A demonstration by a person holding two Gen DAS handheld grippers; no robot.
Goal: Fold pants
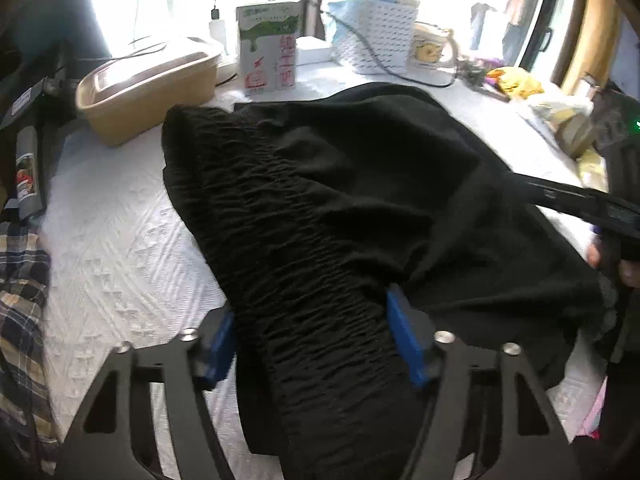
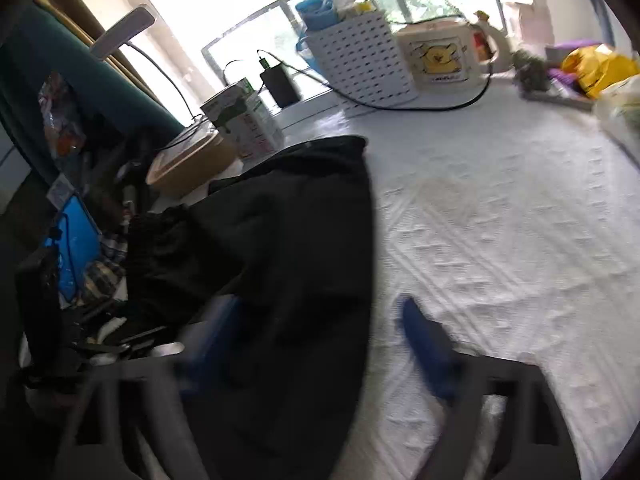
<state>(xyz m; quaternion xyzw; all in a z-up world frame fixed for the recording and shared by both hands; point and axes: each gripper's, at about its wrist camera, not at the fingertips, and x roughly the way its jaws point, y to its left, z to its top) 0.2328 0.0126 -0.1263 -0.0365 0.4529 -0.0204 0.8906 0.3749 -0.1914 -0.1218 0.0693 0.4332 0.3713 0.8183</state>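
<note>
Black pants (image 1: 340, 200) bunched on white bedspread, shirred waistband nearest.

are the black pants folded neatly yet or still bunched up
Still bunched up: the black fabric pants lie rumpled on the white textured bedspread, their shirred waistband running between the left tongs.

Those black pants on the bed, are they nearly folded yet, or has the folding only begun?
Only begun, it seems. The black pants lie in a loose, rumpled heap on the white bedspread, with no neat fold visible. In hand: the left gripper stands open astride the ruched waistband, and the right gripper, blurred, is open over the cloth's edge. Left: grasping, flattening and every fold.
</note>
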